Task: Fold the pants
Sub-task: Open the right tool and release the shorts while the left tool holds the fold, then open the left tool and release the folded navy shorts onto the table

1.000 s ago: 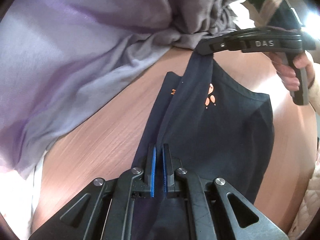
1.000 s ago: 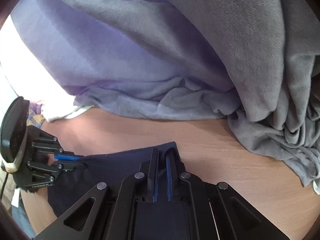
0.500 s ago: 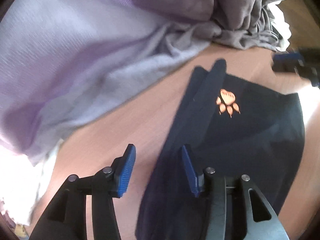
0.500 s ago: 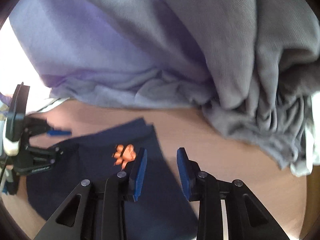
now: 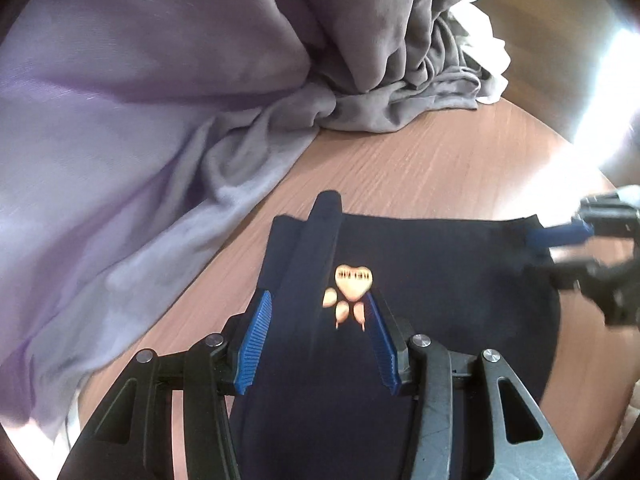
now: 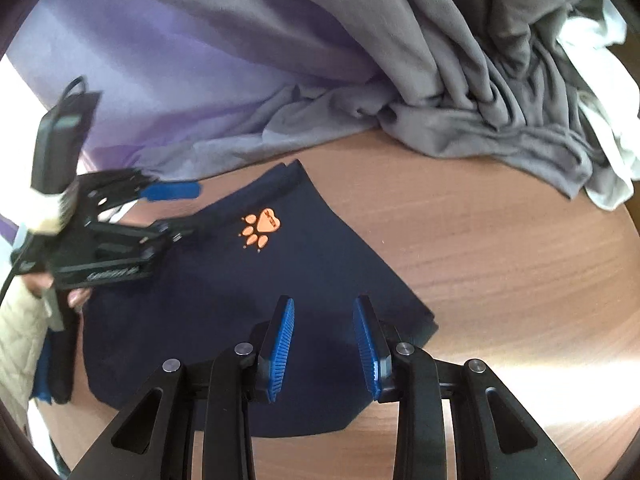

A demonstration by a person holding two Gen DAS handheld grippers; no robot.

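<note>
The navy pants [image 5: 440,300] lie folded flat on the wooden table [image 5: 440,160], an orange paw print [image 5: 352,284] facing up. My left gripper [image 5: 316,300] hangs open just above the pants' left part, its blue pads on either side of the cloth without pressing it. In the right wrist view the pants [image 6: 224,292] spread below my right gripper [image 6: 324,304], which is open over their near right corner and holds nothing. The right gripper [image 5: 536,250] shows blurred at the pants' far right edge. The left gripper [image 6: 180,212] sits at their left side.
A large lilac cloth [image 5: 120,120] and a crumpled grey garment [image 5: 400,60] are heaped along the back of the table, with a white cloth [image 5: 488,60] behind them. A hand [image 6: 76,296] and a beige sleeve [image 6: 16,340] hold the left gripper. Bare table [image 6: 500,240] lies right of the pants.
Both grippers were shut on the pants' edge, then opened and let it go. They have drawn back over the pants, which now lie flat with the paw print in full view.
</note>
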